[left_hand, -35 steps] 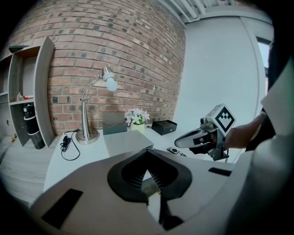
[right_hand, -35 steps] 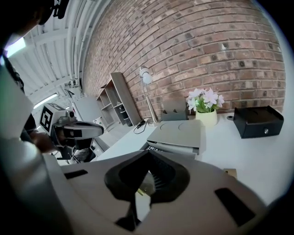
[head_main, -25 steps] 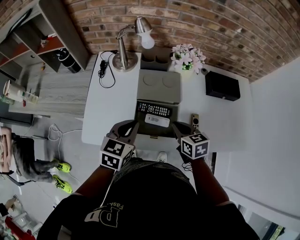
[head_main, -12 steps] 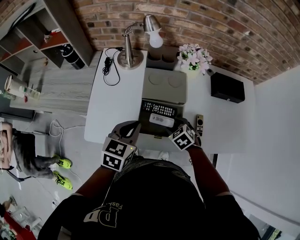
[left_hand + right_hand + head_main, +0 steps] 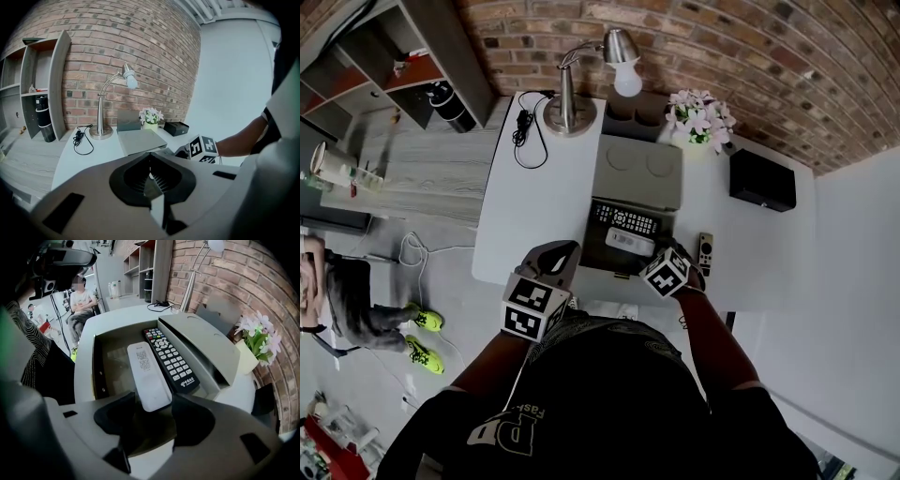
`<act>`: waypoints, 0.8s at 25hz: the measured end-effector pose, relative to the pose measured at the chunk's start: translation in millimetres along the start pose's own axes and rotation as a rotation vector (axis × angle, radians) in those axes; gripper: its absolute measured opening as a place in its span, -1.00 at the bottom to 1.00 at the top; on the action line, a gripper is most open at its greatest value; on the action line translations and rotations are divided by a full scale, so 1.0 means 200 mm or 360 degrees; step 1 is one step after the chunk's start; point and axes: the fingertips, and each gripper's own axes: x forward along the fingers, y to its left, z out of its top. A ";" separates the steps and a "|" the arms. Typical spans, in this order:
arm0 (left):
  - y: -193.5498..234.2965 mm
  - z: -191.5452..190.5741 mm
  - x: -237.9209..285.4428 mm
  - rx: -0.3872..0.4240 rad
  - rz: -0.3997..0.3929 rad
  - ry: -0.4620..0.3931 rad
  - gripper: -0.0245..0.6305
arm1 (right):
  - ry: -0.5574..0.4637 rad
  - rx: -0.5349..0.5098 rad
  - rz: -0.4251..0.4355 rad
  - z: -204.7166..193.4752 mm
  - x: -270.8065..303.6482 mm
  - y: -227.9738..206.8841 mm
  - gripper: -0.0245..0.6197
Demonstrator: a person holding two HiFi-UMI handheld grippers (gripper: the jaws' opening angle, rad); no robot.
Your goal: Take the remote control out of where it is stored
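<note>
Right tongs (image 5: 157,408): spread wide, having just been opening; the near end of the white remote (image 5: 145,369) sits in the gap, with no pad pressing on it yet.
Left tongs (image 5: 151,182): pressed together on nothing, held back at about 7 o'clock of the box (image 5: 86,366).
Remotes: the white one lies in the open box, with the black remote (image 5: 171,357) just beside it at 12 o'clock.
Slip risk: only the rounded tip is between the jaws, so a shallow pinch could let it swing or drop back.
Knock risk: the far jaw may nudge the black remote as it closes.
Box risk: nothing steadies the box, so a scrape on its wall could drag it.
</note>
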 end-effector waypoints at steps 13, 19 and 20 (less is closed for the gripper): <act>0.01 0.02 0.05 0.0013 -0.0042 -0.0009 -0.90 | 0.0030 -0.0110 0.0120 0.03 -0.06 0.08 -0.20; 0.02 0.01 0.05 0.0000 -0.0044 0.0005 -0.90 | 0.0006 -0.0142 0.0122 0.07 -0.02 0.10 -0.20; 0.02 0.01 0.05 -0.0006 -0.0043 0.0010 -0.90 | 0.0016 -0.0162 0.0114 0.08 -0.01 0.10 -0.20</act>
